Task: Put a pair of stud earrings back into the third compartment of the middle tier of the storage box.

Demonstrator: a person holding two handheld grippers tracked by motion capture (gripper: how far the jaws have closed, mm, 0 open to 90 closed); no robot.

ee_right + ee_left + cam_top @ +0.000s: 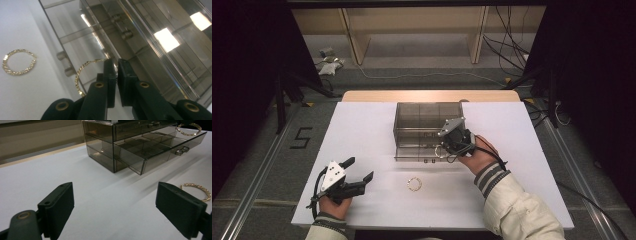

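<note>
The right tongs [117, 62] pinch a gold bracelet [80, 75] just above the open lower drawer [160, 147] of the clear box [428, 117] mid-desk, the chain hanging towards the drawer's front. The left tongs [360, 169], spread and idle, are nearer the second bracelet [414, 184] by the near edge.

White table [362, 130], wooden edge strip showing along its far side. On it: a smoky clear drawer box [428, 116] standing near the middle toward the far edge, lower drawer [160, 150] pulled out toward the person, its divided compartments visible. A gold chain bracelet [414, 184] lies flat on the bare top in front of the box, apart from it, closed into a loop. Table stands on a grey floor [272, 150] with a rail and a marked "5" at left.
</note>
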